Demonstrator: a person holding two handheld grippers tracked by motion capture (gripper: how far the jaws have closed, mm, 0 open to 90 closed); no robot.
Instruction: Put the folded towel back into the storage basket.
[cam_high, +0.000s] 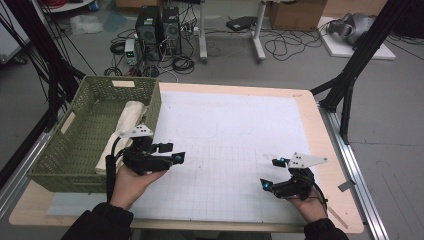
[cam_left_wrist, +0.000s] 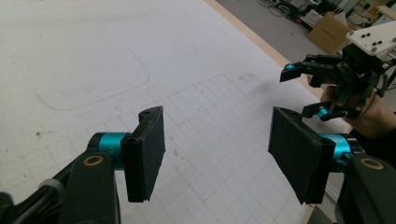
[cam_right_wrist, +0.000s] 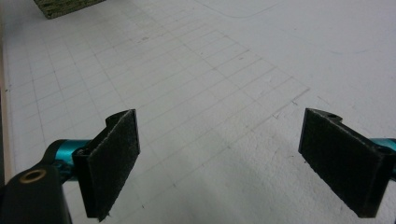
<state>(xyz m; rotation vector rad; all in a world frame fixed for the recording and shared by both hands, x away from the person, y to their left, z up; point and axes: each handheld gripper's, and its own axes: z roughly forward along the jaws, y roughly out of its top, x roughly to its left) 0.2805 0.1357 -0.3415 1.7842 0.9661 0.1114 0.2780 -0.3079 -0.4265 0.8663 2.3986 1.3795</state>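
Note:
A green woven basket (cam_high: 80, 145) stands at the table's left side with a rolled cream cloth (cam_high: 125, 125) lying inside along its right wall. My left gripper (cam_high: 171, 152) hovers open just right of the basket's near corner, nothing between its black pads (cam_left_wrist: 147, 154). My right gripper (cam_high: 272, 173) is held open over the white grid mat (cam_high: 230, 145) near the front right, its pads (cam_right_wrist: 114, 158) wide apart and empty. From the left gripper view the right gripper (cam_left_wrist: 303, 88) shows farther off, held in a hand.
The basket's corner (cam_right_wrist: 65, 7) shows at the top left of the right gripper view. A wooden table edge (cam_high: 335, 150) borders the mat. Beyond the table, computer towers (cam_high: 159, 27), cables and a black tripod leg (cam_high: 350, 75) stand on the floor.

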